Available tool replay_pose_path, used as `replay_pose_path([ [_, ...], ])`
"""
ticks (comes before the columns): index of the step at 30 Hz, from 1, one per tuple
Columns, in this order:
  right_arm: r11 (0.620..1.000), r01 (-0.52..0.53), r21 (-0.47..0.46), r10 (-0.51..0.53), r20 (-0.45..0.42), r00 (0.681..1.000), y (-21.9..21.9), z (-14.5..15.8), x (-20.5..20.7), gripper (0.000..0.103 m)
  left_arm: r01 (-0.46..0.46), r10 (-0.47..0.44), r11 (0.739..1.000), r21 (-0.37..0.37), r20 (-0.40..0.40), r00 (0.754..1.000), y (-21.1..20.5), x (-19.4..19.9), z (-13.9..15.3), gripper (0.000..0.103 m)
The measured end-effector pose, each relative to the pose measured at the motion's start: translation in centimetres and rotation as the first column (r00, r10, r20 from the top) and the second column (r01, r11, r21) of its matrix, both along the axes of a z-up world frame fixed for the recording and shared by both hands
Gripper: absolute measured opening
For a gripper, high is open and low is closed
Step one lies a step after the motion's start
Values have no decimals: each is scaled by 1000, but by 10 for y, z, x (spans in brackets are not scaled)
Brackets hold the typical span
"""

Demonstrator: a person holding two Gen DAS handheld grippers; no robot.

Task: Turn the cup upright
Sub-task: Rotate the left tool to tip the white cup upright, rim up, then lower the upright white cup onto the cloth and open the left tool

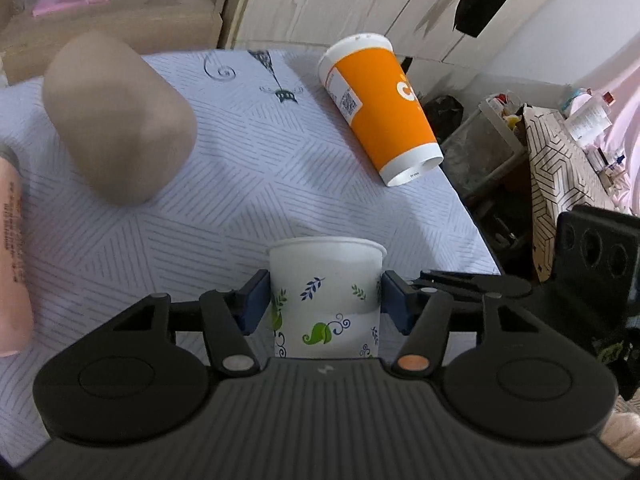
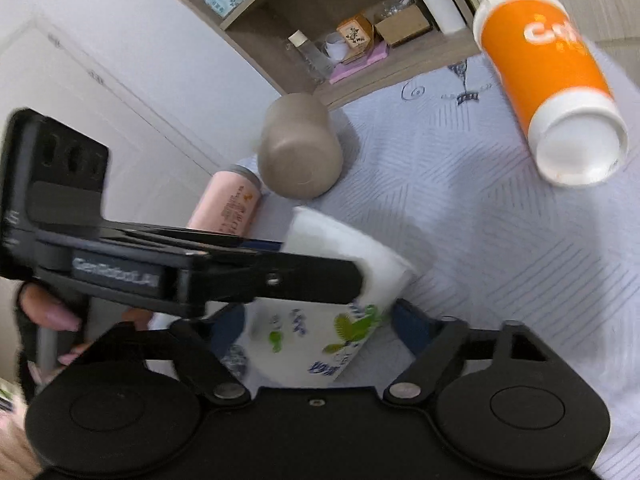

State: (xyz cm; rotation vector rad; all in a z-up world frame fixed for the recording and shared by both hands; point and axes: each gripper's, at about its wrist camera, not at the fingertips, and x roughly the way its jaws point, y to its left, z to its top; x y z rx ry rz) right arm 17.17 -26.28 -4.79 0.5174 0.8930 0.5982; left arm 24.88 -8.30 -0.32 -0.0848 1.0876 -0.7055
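ahead: bare tablecloth (image 1: 248, 184) | left: brown jar (image 1: 120, 120) | right: orange cup (image 1: 384, 108), possibly overhanging edge

A mattress (image 1: 248, 168) in pale blue-grey striped quilting carried the things. In the left wrist view an orange cup (image 1: 380, 108) lay on its side at about one o'clock near the right edge, and a taupe container (image 1: 116, 120) lay at about ten o'clock. A pink tube (image 1: 12, 256) lay at nine o'clock, by the left edge.

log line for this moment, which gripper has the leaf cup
left gripper: shut on leaf-print cup, rim up | right gripper: open around it | orange cup: on its side
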Motion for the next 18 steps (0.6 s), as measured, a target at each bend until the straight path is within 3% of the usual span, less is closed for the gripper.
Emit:
replay_pose_path([
  [4, 997, -47, -64, 53, 107, 993, 7, 7, -12, 78, 14, -12, 1000, -22, 68, 998, 9, -14, 8, 59],
  [9, 965, -40, -259, 127, 329, 936, 27, 22, -37, 77, 46, -39, 999, -23, 235, 971, 17, -42, 24, 60],
  [14, 888, 31, -459, 243, 525, 816, 50, 28, -57, 77, 37, -33, 999, -2, 389, 921, 23, -66, 35, 60],
  [18, 829, 111, -548, 315, 622, 717, 58, 28, -62, 75, 13, 7, 999, -42, 439, 899, 32, -71, 36, 60],
])
